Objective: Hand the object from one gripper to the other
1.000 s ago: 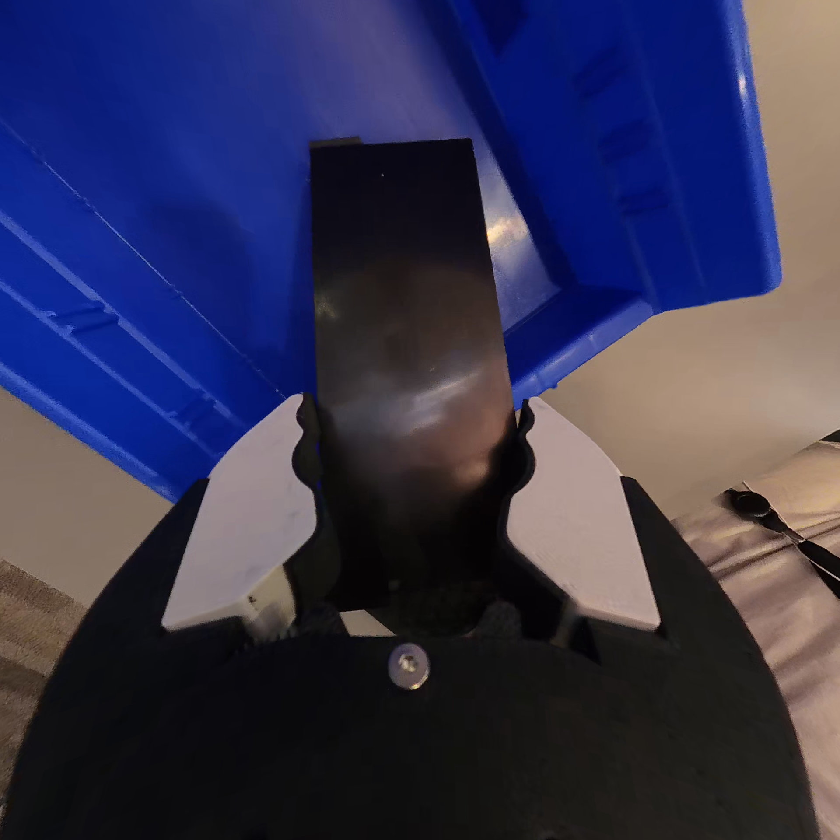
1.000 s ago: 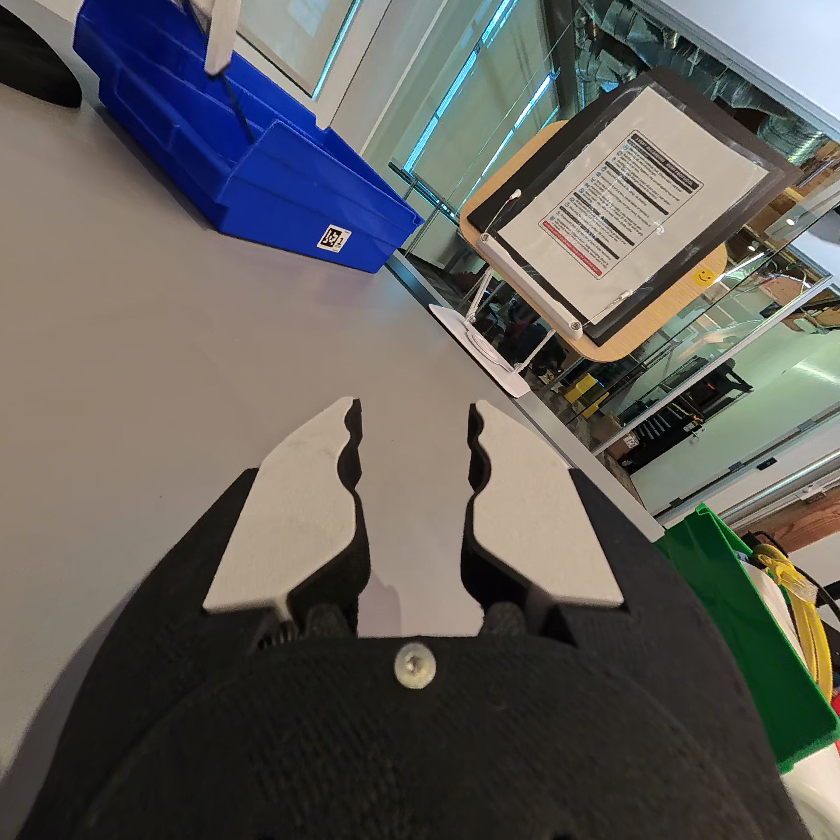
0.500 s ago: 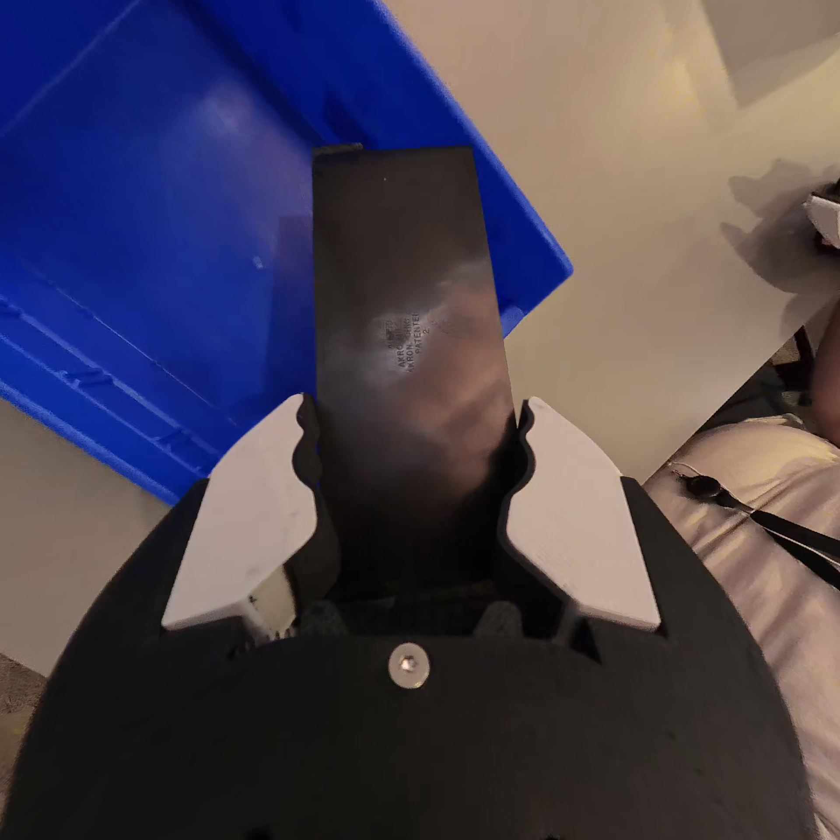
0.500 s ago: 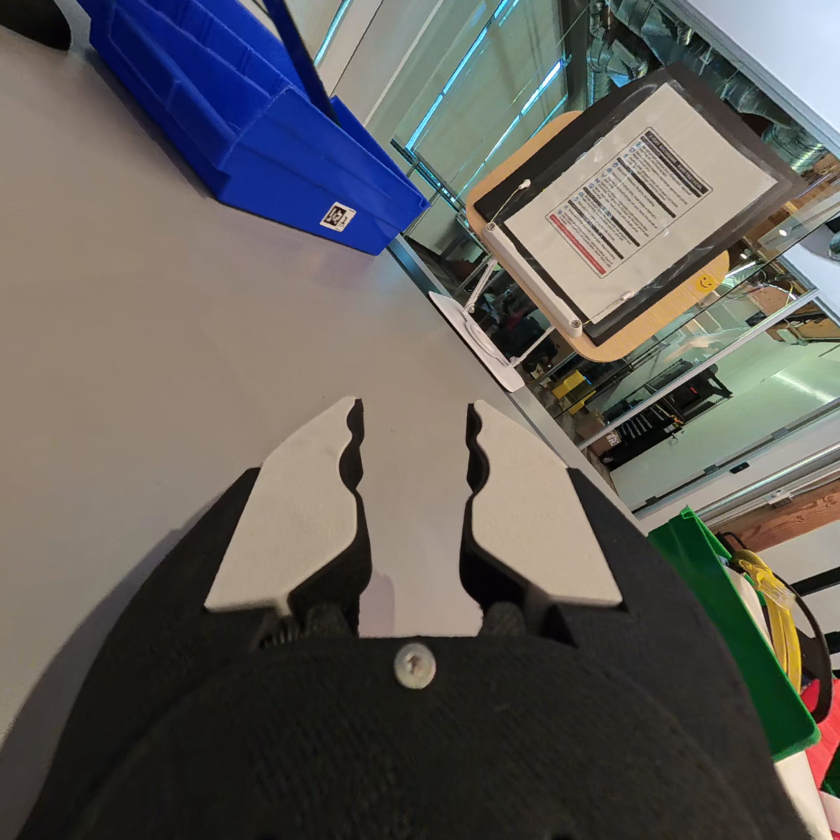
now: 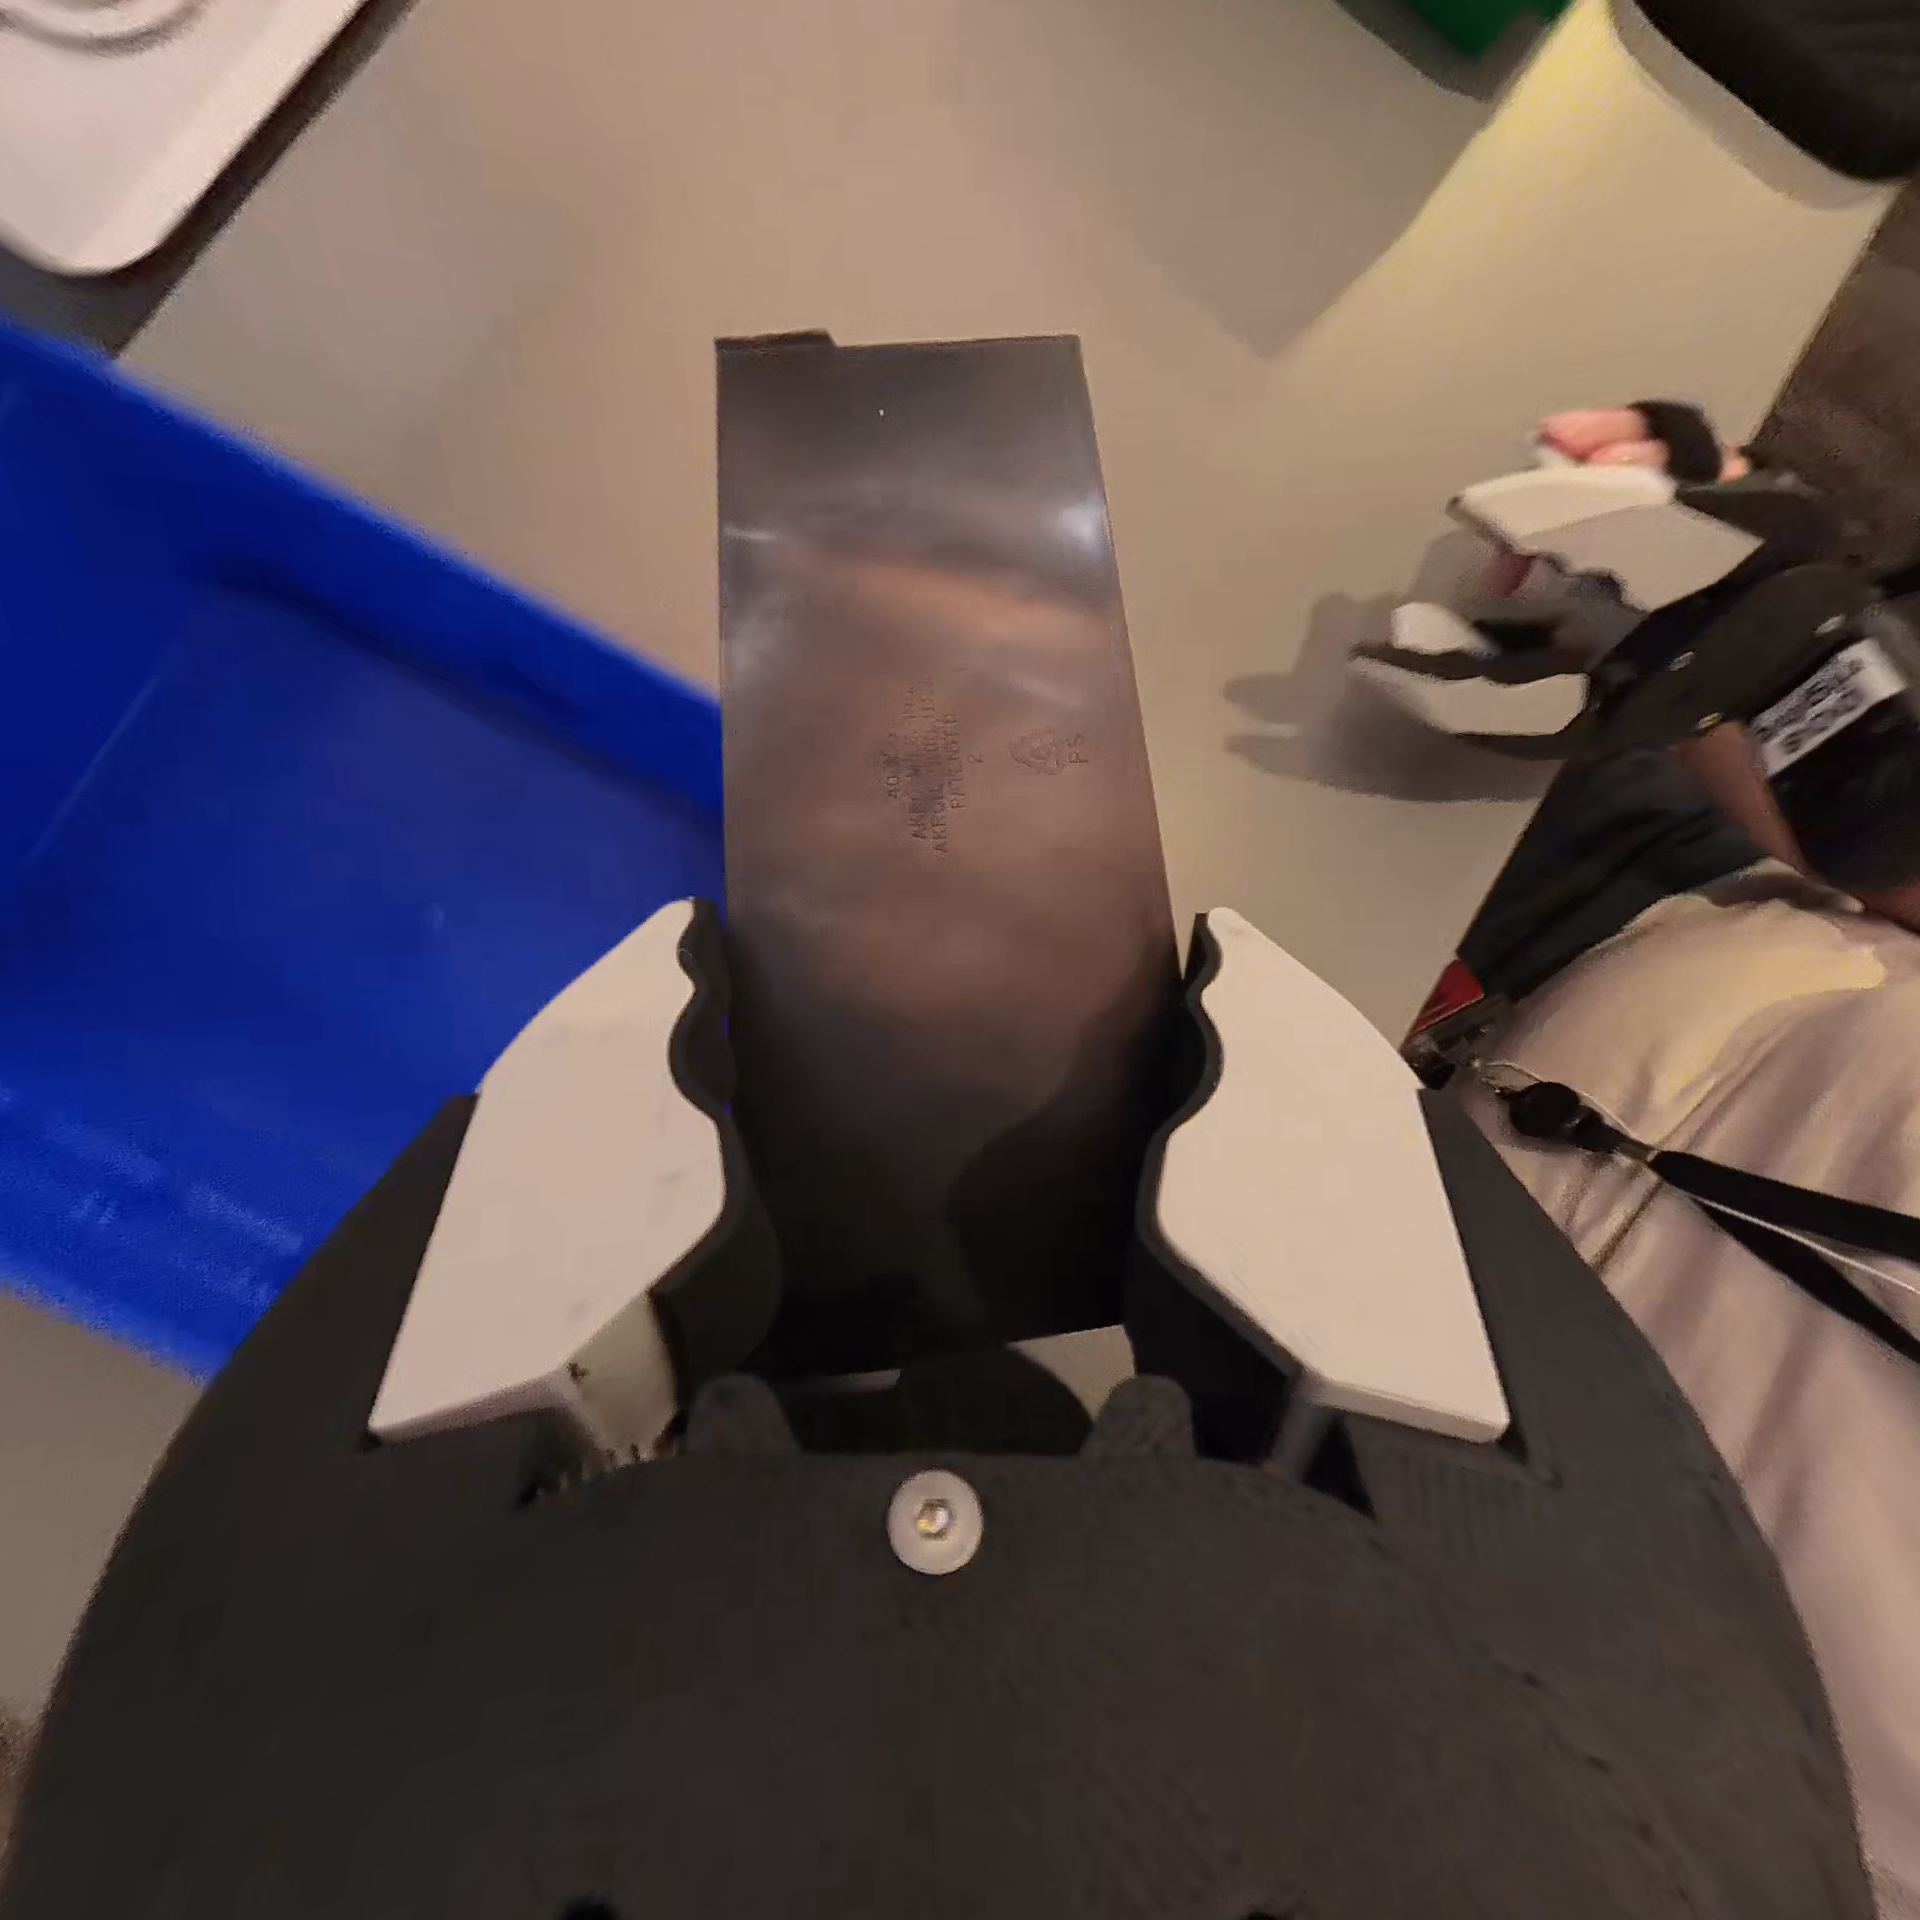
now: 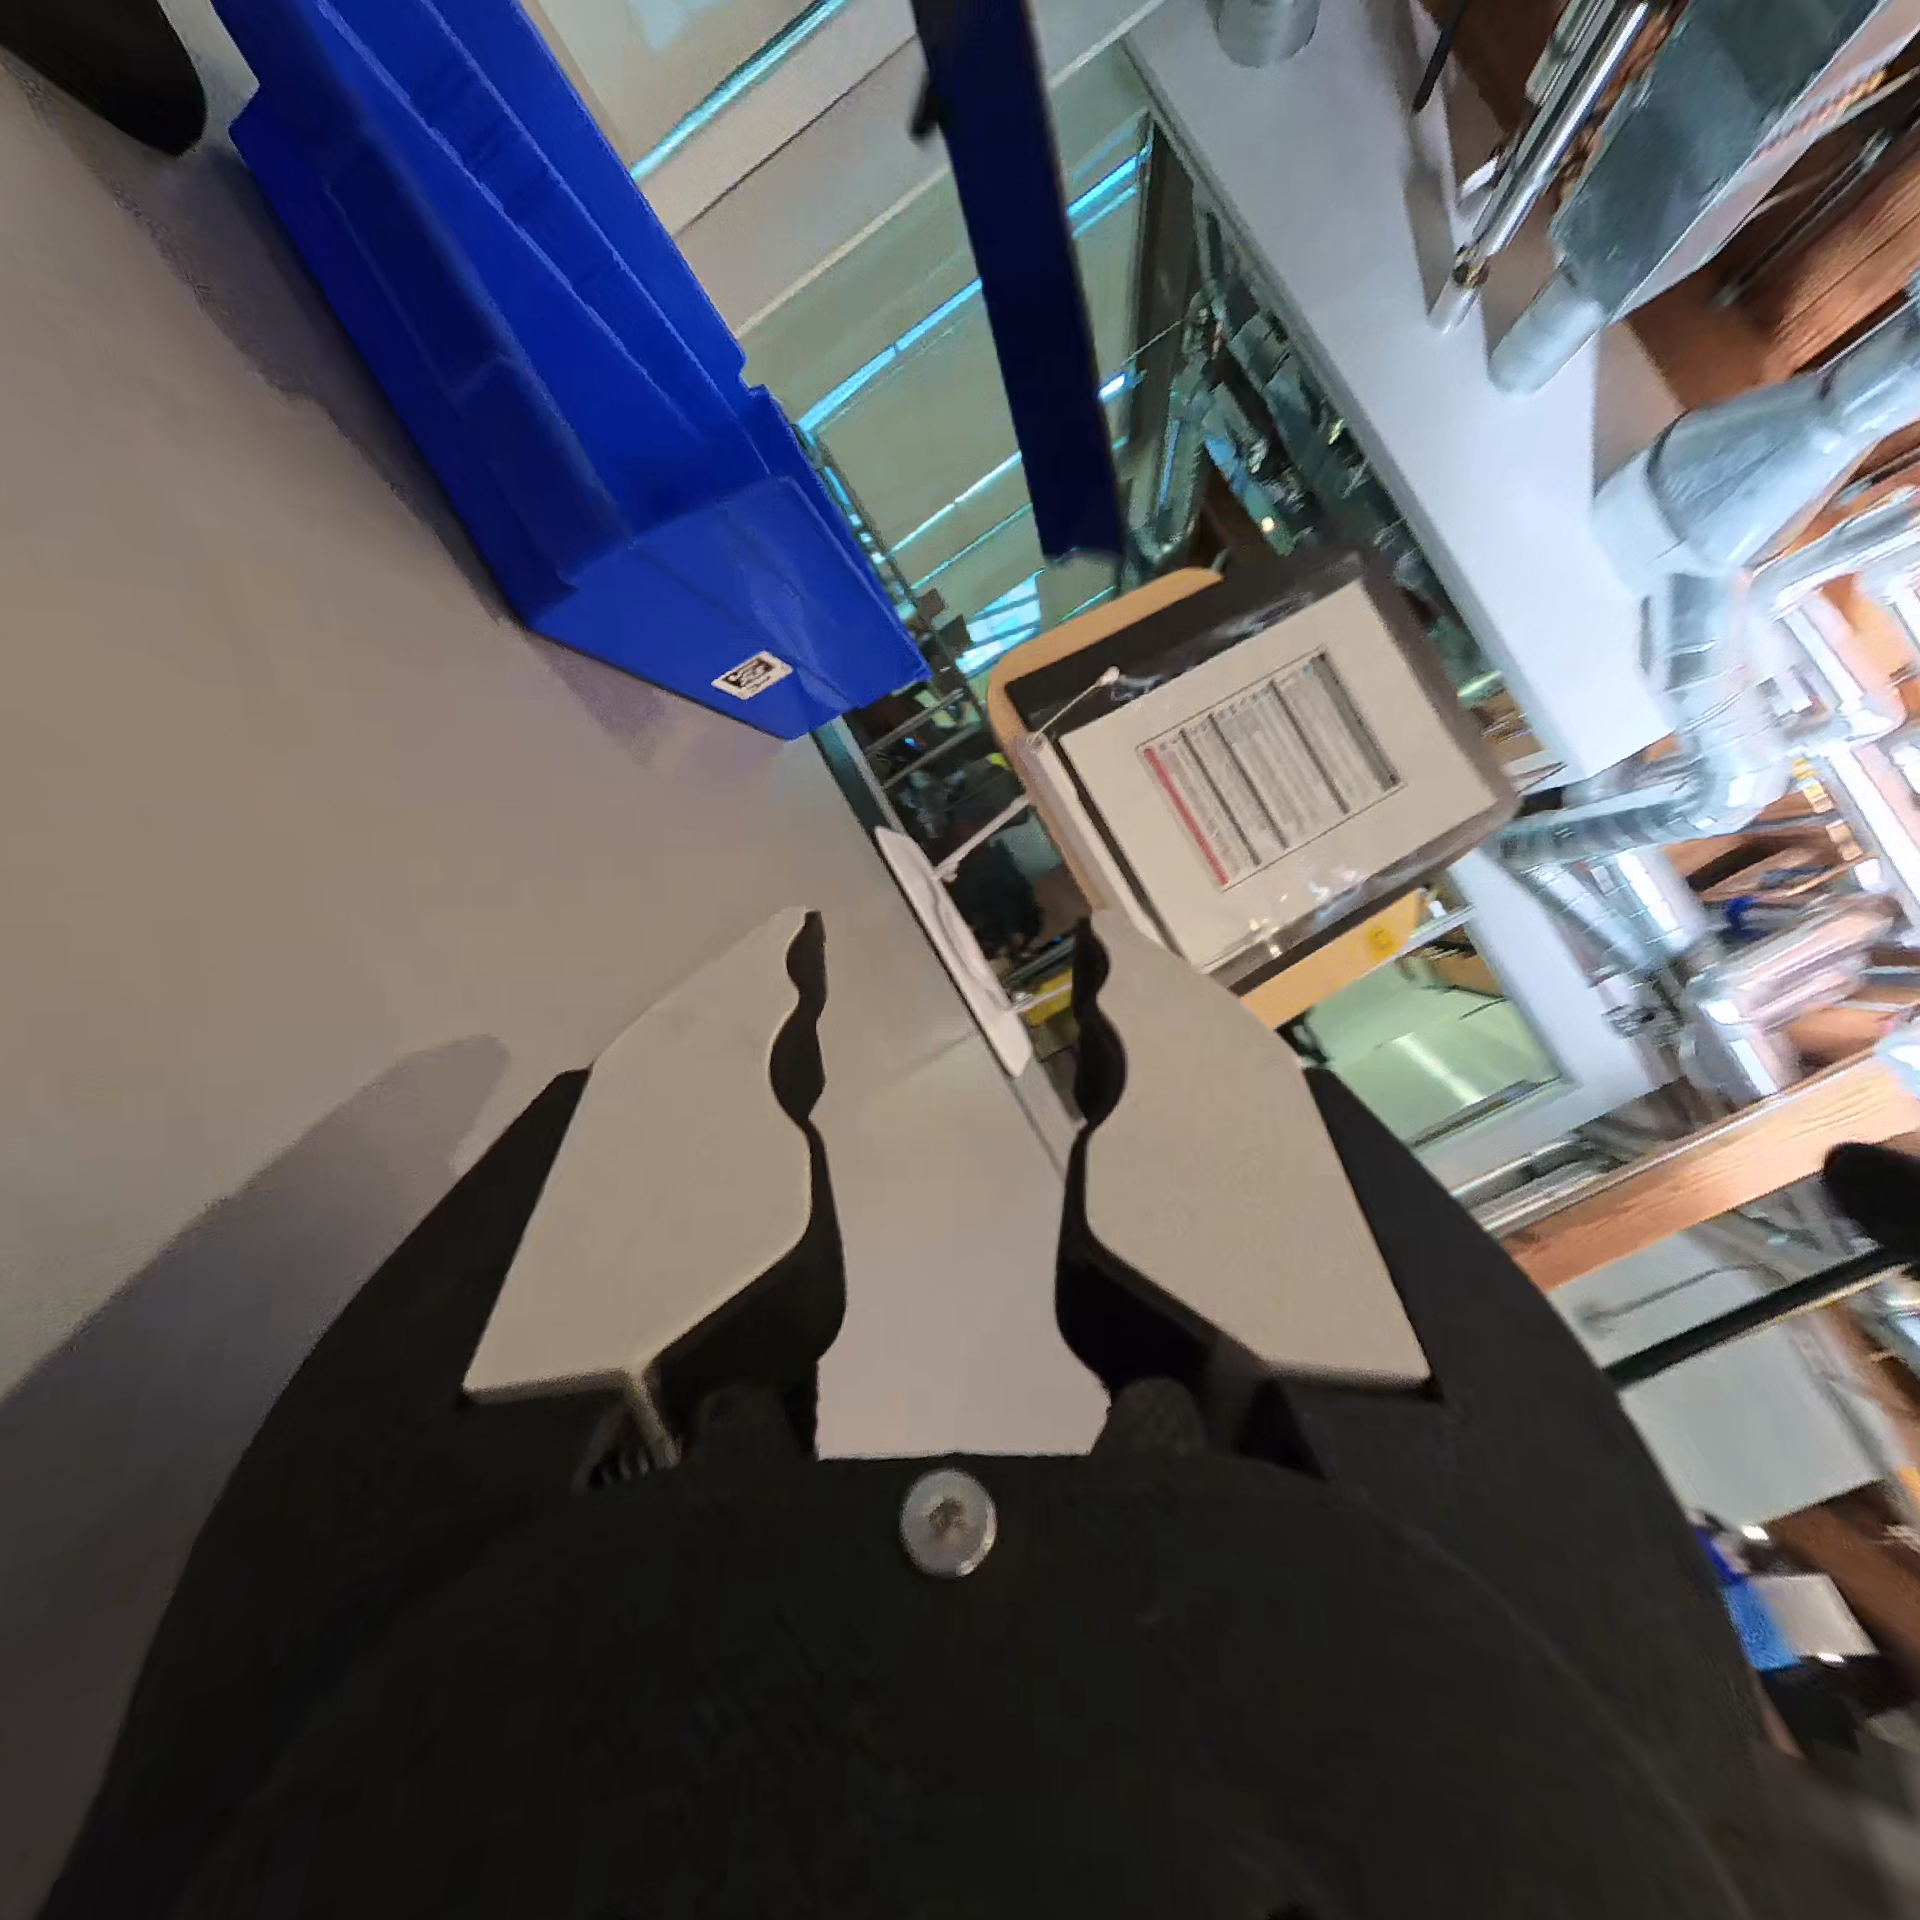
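Observation:
My left gripper is shut on a flat, glossy black plastic plate that sticks straight out past its fingertips, held in the air over the grey table. My right gripper is open and empty above the table; it also shows in the left wrist view, off to the right of the plate and apart from it. In the right wrist view a long flat strip that looks dark blue hangs down from the top edge, well beyond the fingertips.
A blue plastic bin stands on the table left of the plate, also in the right wrist view. A stand with a printed sheet stands at the table's far edge. A person's light clothing with a black lanyard is at right. My hands' fingertips stand some 20 cm from each other.
My left gripper has swung with the plate from over the blue bin to over the bare table, and the right gripper has come into its view. The right gripper has tilted, still open.

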`<state>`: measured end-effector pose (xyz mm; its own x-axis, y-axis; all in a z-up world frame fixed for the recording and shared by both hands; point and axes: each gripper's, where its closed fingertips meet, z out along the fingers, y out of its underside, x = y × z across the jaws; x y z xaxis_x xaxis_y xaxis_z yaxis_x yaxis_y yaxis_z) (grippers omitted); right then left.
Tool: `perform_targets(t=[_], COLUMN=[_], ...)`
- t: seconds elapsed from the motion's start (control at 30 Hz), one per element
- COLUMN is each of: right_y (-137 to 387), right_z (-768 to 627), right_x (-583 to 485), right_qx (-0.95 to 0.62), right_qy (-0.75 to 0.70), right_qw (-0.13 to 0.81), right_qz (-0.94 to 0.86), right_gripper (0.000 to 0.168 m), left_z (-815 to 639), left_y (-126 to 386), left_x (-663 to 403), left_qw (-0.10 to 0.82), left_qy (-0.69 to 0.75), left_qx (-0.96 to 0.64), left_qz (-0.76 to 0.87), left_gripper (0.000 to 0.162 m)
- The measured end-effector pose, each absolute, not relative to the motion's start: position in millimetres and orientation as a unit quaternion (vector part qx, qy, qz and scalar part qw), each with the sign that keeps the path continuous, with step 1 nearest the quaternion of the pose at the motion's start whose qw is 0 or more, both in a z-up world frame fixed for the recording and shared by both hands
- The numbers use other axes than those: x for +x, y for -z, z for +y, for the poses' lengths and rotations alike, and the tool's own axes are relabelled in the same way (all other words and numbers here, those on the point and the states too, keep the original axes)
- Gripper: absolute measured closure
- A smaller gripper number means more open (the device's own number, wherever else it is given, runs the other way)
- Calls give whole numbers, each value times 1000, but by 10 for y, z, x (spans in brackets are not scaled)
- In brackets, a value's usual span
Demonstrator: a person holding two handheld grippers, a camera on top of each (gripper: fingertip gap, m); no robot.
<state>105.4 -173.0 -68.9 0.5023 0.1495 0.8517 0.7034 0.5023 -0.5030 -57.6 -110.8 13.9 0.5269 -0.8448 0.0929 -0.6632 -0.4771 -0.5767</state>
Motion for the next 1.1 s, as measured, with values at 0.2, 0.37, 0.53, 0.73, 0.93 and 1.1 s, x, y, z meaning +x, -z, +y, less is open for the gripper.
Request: perform_targets(t=[0.2,0.37,0.53,0.73,0.93,1.1], right_y=[555,565,811,805,755,540], right_z=[-1770,-1604,-1514,-1481,-1511,-1770], right_x=[888,1225,1214,1306,1274,1156], right_qx=[-392,-463,-512,-576,-636,-610], right_qy=[337,342,308,230,-2,-303], right_qw=[732,718,675,681,697,673], right_qz=[-444,-392,-433,-390,-331,-287], right_gripper=[113,114,161,164,165,166], left_z=[-1326,-1627,-1834,-1786,-1493,-1641], left_y=[268,558,649,251,-591,-1014], left_x=[240,477,501,645,693,753], left_qw=[186,117,85,147,329,446], left_qy=[171,176,167,275,402,538], left_qx=[-801,-778,-751,-733,-662,-521], left_qz=[542,592,633,605,540,490], left_gripper=[78,78,86,84,66,74])
